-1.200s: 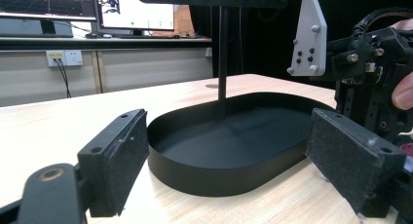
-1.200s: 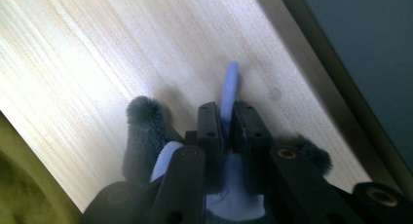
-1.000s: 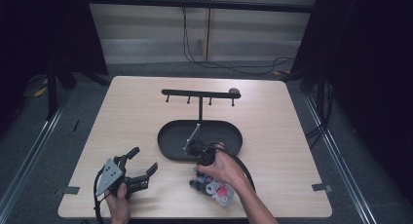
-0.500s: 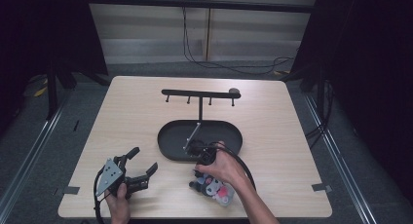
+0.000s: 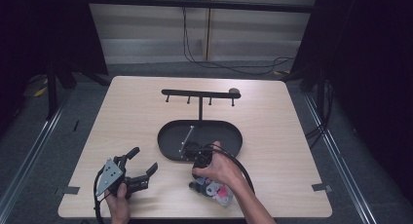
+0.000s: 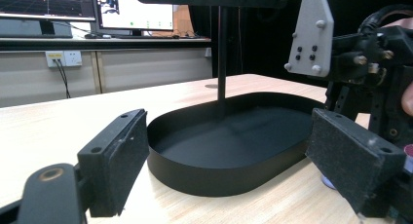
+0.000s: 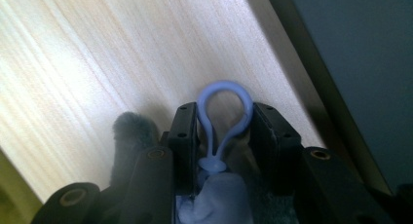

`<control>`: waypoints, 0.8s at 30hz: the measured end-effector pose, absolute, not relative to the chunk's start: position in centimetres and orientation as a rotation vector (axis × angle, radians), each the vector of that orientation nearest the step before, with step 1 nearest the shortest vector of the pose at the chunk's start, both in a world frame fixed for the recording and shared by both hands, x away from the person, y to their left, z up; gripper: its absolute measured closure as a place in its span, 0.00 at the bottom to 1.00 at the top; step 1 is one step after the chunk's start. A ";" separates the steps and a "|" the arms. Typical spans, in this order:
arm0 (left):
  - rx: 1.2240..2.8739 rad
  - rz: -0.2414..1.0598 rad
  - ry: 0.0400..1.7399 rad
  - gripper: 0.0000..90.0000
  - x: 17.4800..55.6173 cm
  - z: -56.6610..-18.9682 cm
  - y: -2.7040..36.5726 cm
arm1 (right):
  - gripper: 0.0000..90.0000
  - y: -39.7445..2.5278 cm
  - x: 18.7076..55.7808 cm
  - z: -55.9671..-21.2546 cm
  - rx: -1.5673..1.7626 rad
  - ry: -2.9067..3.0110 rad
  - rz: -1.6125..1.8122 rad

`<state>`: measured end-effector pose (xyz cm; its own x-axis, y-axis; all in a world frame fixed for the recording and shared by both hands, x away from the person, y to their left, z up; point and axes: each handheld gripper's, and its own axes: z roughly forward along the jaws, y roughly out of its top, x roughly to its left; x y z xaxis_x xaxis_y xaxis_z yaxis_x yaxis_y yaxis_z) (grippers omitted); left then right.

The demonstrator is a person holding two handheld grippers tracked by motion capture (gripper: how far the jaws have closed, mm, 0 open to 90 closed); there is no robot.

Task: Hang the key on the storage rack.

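Observation:
My right gripper (image 7: 225, 112) is shut on a pale blue loop (image 7: 225, 83) that belongs to a soft light-blue toy (image 7: 214, 199) lying between its jaws. In the high view this gripper (image 5: 202, 184) points down at the table near the front edge, over a small heap of pink, white and grey toys (image 5: 217, 193); the hand hides its jaws. Just behind it lies a black oval tray (image 5: 221, 132) with a black hook rack (image 5: 199, 93) on a post. At the front left, my left gripper (image 5: 143, 159) is open and holds nothing. It faces the tray (image 6: 214, 175).
A thin silvery rod (image 5: 186, 139) lies in the tray's left half. A dark fuzzy thing (image 7: 129, 131) lies beside the right jaws. The right gripper's grey plate (image 6: 311, 34) shows in the left gripper view. The table's front edge is close to both hands.

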<state>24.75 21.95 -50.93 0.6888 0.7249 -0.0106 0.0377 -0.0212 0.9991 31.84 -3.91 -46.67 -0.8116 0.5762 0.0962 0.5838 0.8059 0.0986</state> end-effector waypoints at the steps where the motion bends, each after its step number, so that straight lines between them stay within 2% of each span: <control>1: 1.514 0.615 0.653 0.17 24.8 -50.9 22.0 | 0.71 -3.7 31.7 -46.7 -0.937 -2.941 -0.176; 12: 1.511 0.614 0.656 0.17 24.7 -50.9 22.0 | 0.72 -4.4 32.1 -46.6 -0.960 -2.906 -0.196; 24: 1.511 0.616 0.657 0.17 24.7 -50.9 21.9 | 0.72 -6.0 32.2 -45.3 -1.012 -2.820 -0.383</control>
<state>24.75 21.94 -50.93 0.6891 0.7246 -0.0095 0.0368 -0.0219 0.9991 32.16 -5.95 -45.29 -0.7689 0.6080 0.1976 0.6387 0.7442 0.1955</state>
